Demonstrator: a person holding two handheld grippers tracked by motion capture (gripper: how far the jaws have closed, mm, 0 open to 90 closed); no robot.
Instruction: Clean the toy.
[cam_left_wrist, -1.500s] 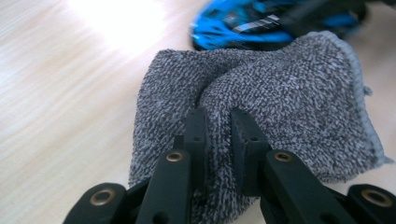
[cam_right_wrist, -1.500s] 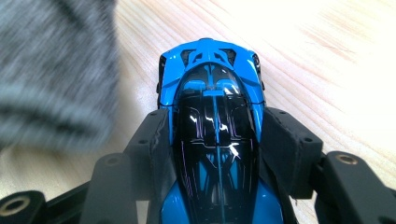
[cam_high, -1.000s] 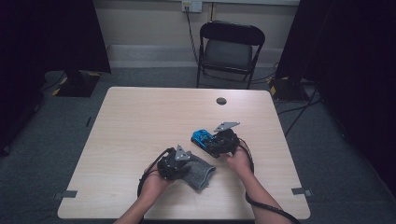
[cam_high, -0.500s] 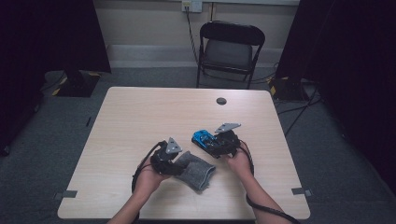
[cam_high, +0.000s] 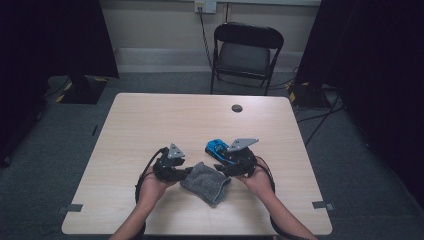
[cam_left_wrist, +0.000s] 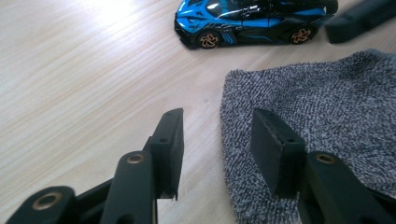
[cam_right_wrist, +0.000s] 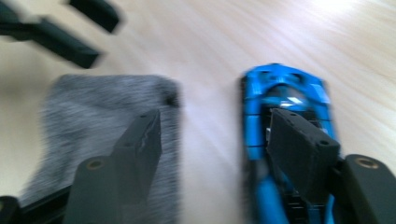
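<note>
High view first: we see a pale wood-grain desk (cam_high: 150, 125) with wide bare room across its far half and left side; a small dark round disc (cam_high: 237, 108) sits near the far edge. Beyond it stands a black folding chair (cam_high: 247, 52). Near the front edge lies a grey, nubbly folded cloth (cam_high: 206, 181), soft and roughly rectangular. Just beyond its right corner sits a glossy blue toy car (cam_high: 216, 148).

Our left hand-held gripper (cam_left_wrist: 217, 140) is held low at the cloth's left edge; its jaws have just been closing, yet stand apart, one over the cloth and one over bare wood, gripping nothing. Our right hand-held gripper (cam_right_wrist: 215, 140) has been opening; its jaws straddle the gap, one above cloth, one above the car, holding nothing.
</note>
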